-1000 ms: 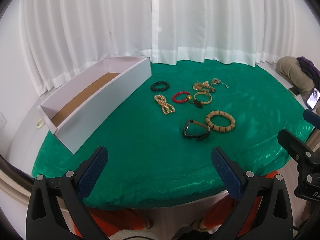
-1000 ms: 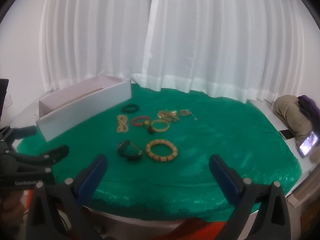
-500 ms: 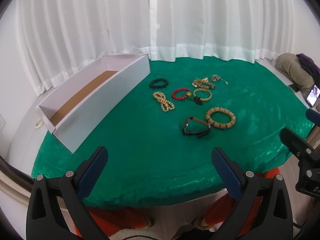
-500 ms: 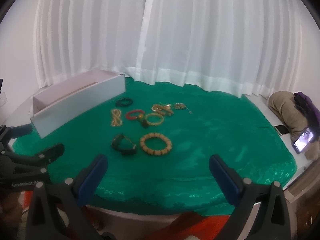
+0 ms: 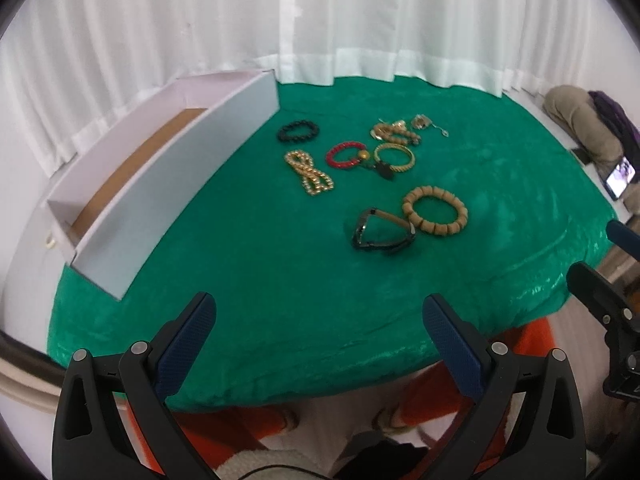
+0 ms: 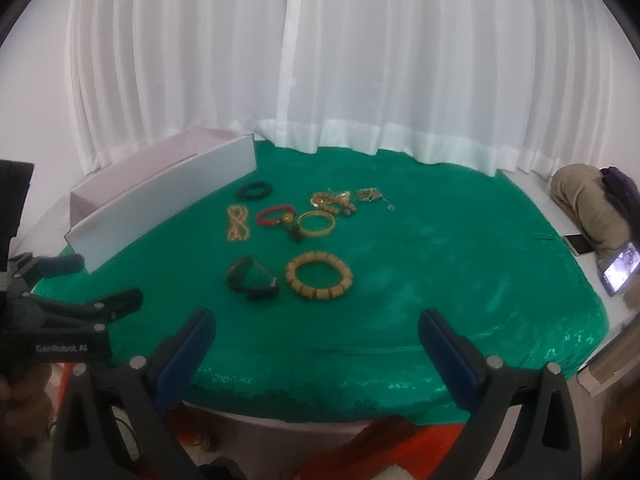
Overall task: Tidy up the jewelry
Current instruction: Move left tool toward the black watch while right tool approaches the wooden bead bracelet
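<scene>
**Two wrist cams, same table from the near edge**

Both look forward and down across the green cloth (image 5: 248, 264) toward the curtains (image 6: 360, 64). Left cam sits nearer the white box (image 5: 168, 184); right cam sits further right. Both catch the same jewelry cluster (image 6: 296, 236) mid-table.

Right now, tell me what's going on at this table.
A person holds a two-finger gripper in each hand above the near edge of a green cloth. The left gripper and right gripper are both open and empty. Nothing is sorted yet: the wooden bead bracelet, dark watch, red bracelet, black bead bracelet and gold pieces lie on the cloth. What shows of the long white box looks empty.
</scene>
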The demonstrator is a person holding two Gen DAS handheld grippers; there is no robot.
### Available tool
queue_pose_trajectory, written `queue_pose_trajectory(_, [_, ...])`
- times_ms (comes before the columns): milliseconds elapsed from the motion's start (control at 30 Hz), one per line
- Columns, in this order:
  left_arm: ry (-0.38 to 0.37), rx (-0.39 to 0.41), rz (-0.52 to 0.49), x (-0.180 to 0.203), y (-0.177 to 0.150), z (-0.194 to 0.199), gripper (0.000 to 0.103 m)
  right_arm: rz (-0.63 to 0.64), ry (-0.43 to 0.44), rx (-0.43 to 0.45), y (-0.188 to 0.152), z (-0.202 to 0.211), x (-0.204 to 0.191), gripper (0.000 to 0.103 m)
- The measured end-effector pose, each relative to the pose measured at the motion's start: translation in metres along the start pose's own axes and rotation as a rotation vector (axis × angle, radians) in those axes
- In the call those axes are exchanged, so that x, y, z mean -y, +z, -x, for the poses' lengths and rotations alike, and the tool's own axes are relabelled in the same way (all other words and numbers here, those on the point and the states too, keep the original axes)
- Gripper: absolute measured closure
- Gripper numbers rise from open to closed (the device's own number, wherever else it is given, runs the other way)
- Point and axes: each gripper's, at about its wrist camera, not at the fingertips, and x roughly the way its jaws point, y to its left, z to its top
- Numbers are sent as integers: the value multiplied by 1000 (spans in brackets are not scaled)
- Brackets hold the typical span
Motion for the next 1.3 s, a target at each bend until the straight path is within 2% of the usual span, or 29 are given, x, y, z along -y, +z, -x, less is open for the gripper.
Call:
queue_pose_trajectory(167, [0,-2,-29,2,12,-5,0,-13,0,-14,5,-9,5,0])
queue_pose_trajectory(333, [-54,-51,-42,-3,30,-24,0,-5,2,-22,13,-19,14,0])
queue_pose_trajectory(467, [-138,-133,-83,-2,48,-51,0,-13,31,-54,33,-36,33,0])
queue_pose_trajectory(600, [-184,-233,-93,3,67,-86,0,-32,153,-178,60,-75,54,0])
queue_pose_trajectory(700, [-164,-254,-127,10,78,-103,0,-90,230,-279,74,-108,64,0])
queue_pose_trajectory(800, [-142,-291,-144,14,84,-124,0,-121,240,-388,81,-148,68,0])
queue_pose_trajectory(867, [-134,-330,-131,12,87,-140,0,-124,238,-447,82,-170,67,13])
queue_pose_trajectory(967, [-130,-365,-105,9,88,-156,1,-120,252,-533,79,-200,60,22])
queue_pose_trajectory(1067, [-130,-378,-92,9,87,-168,1,-60,205,-574,75,-222,49,30])
queue_pose_trajectory(1300, [-112,-406,-78,12,84,-181,2,-33,137,-623,67,-249,49,34])
